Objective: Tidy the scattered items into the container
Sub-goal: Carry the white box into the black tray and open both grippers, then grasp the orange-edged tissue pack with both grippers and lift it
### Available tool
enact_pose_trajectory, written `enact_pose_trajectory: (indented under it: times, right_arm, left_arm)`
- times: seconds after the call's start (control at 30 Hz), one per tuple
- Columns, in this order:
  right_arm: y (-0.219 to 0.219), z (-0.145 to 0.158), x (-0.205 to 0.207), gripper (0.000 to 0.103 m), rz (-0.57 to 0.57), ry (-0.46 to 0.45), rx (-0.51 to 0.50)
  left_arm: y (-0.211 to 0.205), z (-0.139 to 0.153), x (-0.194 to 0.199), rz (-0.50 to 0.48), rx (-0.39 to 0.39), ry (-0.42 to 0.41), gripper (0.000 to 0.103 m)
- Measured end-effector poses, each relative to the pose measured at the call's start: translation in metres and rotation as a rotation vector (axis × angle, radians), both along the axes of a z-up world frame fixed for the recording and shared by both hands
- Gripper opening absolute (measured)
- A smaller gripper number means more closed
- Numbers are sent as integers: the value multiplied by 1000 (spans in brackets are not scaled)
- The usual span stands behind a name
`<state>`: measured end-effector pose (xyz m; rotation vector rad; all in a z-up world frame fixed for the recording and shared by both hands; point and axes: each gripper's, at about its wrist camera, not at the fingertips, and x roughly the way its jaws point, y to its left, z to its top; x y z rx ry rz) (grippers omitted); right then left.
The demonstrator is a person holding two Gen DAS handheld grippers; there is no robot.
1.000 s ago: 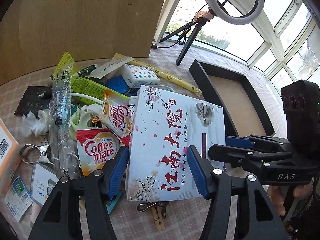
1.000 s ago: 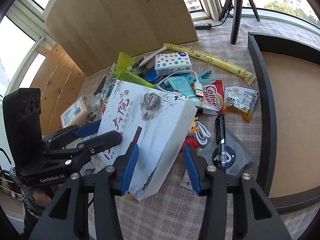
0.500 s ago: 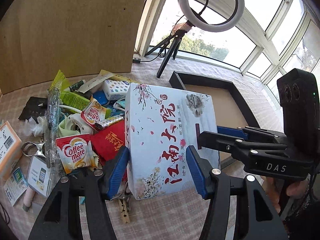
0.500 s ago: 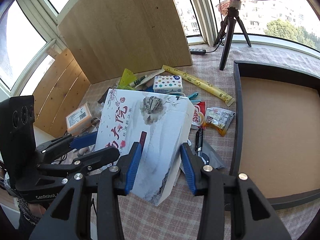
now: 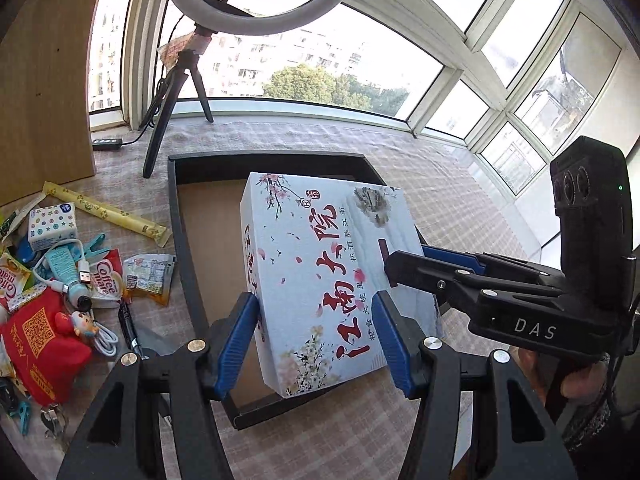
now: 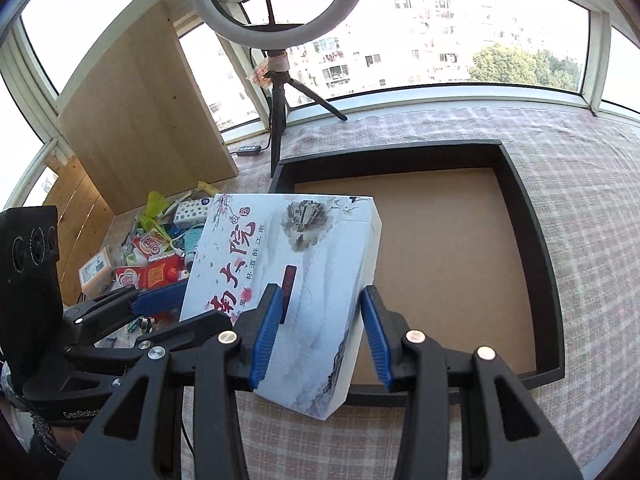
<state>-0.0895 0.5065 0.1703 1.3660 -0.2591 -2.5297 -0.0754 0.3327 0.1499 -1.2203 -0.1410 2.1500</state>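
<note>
Surface: table under a pink-and-white checked cloth [image 6: 580,208]. Black-rimmed tray [image 6: 532,240] with brown floor sits on it, centre in right-wrist view. Ring-light tripod [image 6: 280,120] stands at 12 o'clock of the tray, wooden board [image 6: 144,120] upright at 10. Clutter pile at 9 o'clock: red pouch [image 5: 40,336], Coffee mate sachet [image 5: 106,280], dotted tissue pack [image 5: 52,222], long yellow stick packet [image 5: 108,214], white USB cable [image 5: 106,340].
</note>
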Motion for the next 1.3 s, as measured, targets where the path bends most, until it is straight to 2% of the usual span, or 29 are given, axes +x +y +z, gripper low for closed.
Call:
enact_pose_trajectory:
  times: [0.2,0.3,0.43,0.63,0.93,1.13,1.3]
  right_arm:
    - [78,1,-8,41,-109,3,74]
    - [103,4,-9,41,-164,23,85]
    - [105,7,-10,41,-158,45,107]
    - [68,6,-12,41,-93,64,134]
    - [-43,7,-16,41,83,106,122]
    - [-134,5,-19,41,202,85,43]
    - [-230,11,-20,41,344,101,34]
  left_arm:
    - [88,-3,-3,-97,-19,-19,57]
    - [111,-3,-6,-98,-76,-3,57]
    - [103,5,-5,-88,-67,8,57]
    - [65,10,-7,-25,-71,22,57]
    - [-55,20,-11,140,-67,17,57]
    - [-166,32,-4,290,-96,47,57]
    - [-276,32,10,485,-130,54,57]
